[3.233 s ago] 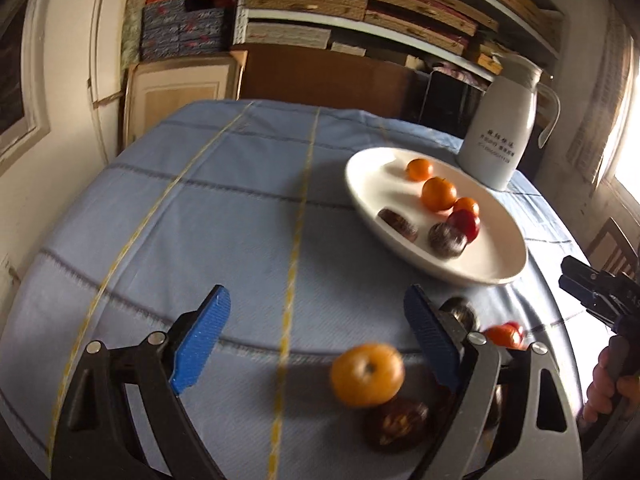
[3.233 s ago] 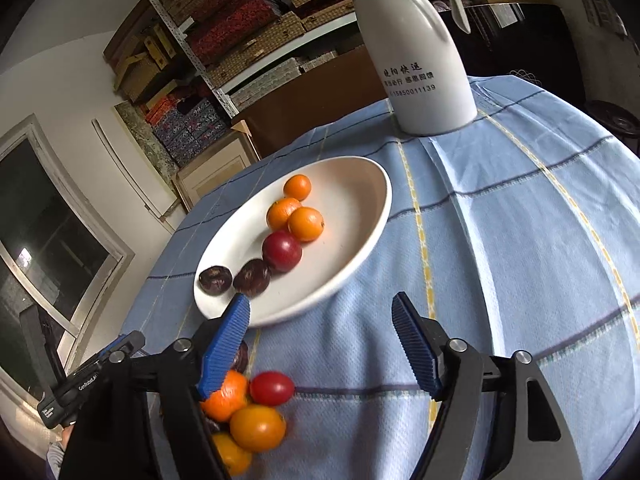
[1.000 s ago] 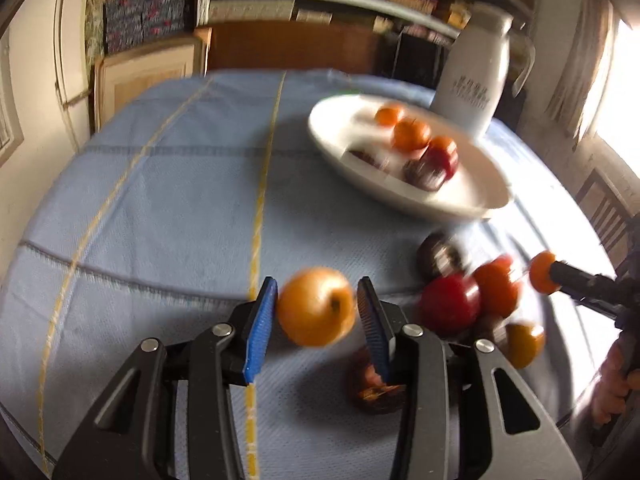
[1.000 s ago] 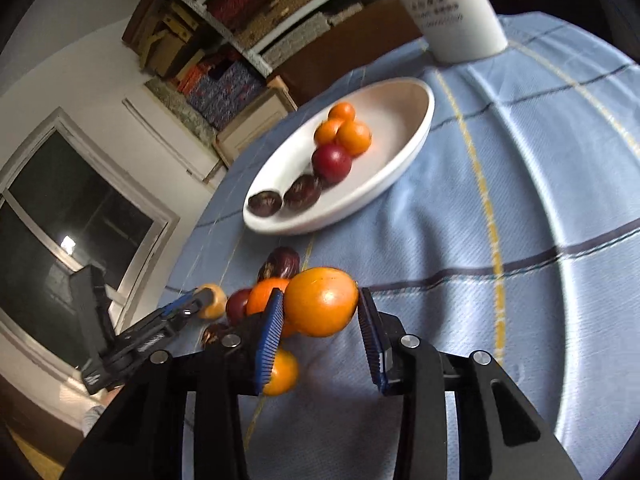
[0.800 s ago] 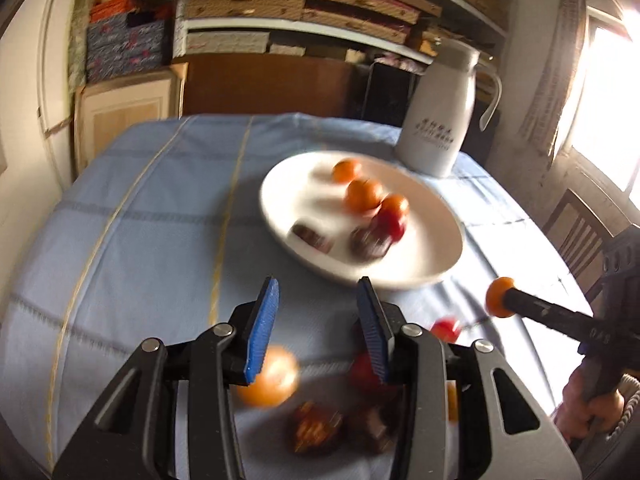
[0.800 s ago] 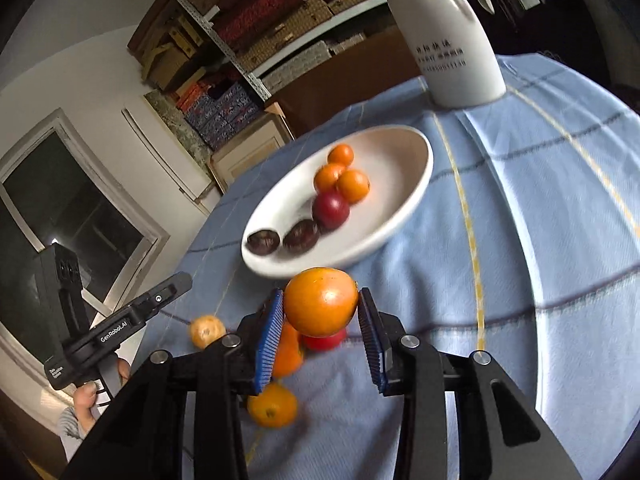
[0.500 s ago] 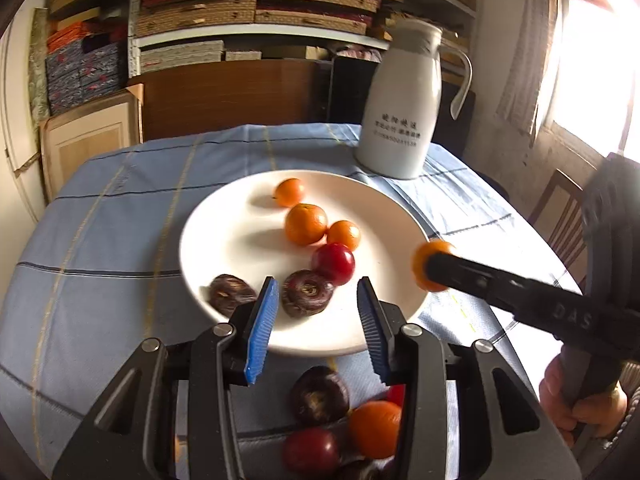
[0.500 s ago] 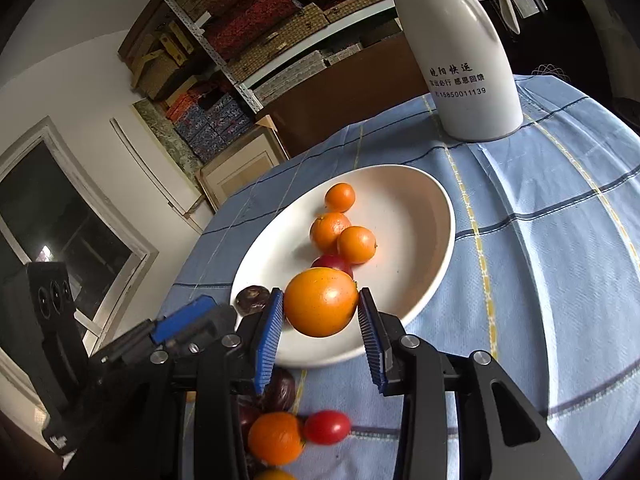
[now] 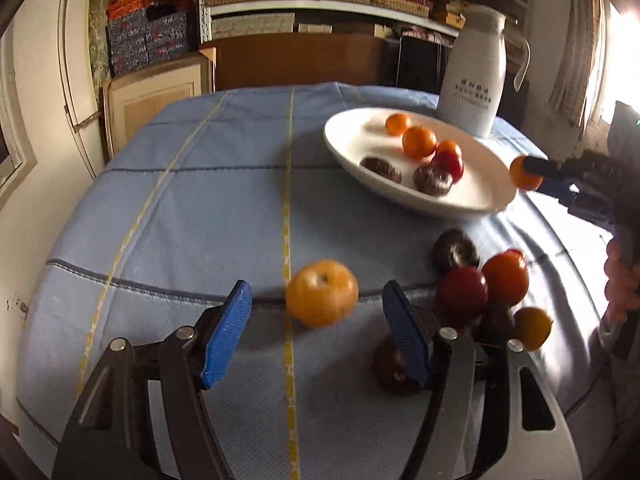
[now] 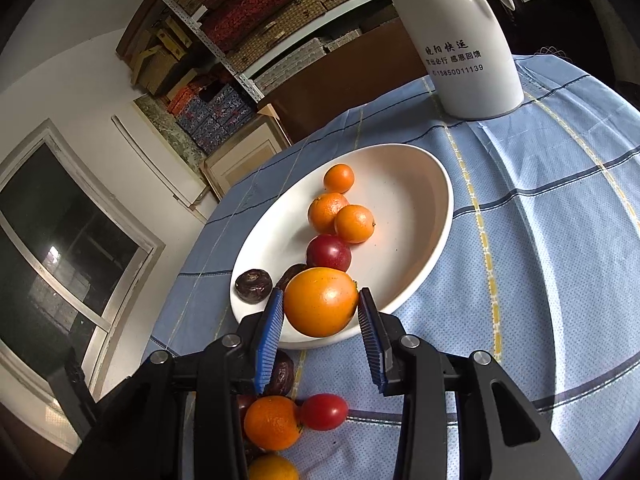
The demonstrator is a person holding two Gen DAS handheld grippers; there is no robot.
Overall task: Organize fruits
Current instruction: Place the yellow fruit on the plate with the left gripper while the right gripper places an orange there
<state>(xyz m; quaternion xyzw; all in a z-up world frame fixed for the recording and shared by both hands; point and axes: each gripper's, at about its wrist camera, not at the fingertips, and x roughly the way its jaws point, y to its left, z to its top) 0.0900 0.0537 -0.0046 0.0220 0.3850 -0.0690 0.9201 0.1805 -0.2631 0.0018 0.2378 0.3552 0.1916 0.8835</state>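
My left gripper [image 9: 316,334] hangs low over the blue tablecloth, its jaws opening. A large orange [image 9: 322,293] lies on the cloth just ahead of its blue pads, with a gap on each side. To its right sits a loose pile of fruit [image 9: 480,288]: red, orange and dark pieces. The white plate [image 9: 476,196] holds small oranges, a red fruit and two dark fruits. My right gripper [image 10: 320,304] is shut on another orange [image 10: 320,302], held over the near rim of the plate [image 10: 440,184]. In the left wrist view that gripper [image 9: 532,174] reaches in from the right.
A tall white jug [image 10: 460,40] stands behind the plate, also seen as the jug [image 9: 476,88] at the back right. More loose fruit [image 10: 272,422] lies under my right gripper. Shelves of boxes and a wall ring the round table. A person's hand [image 9: 620,280] shows at the right edge.
The left gripper swung from over the plate back to the near cloth and its jaws widened around the loose orange. The right gripper carried its orange up to the plate's rim.
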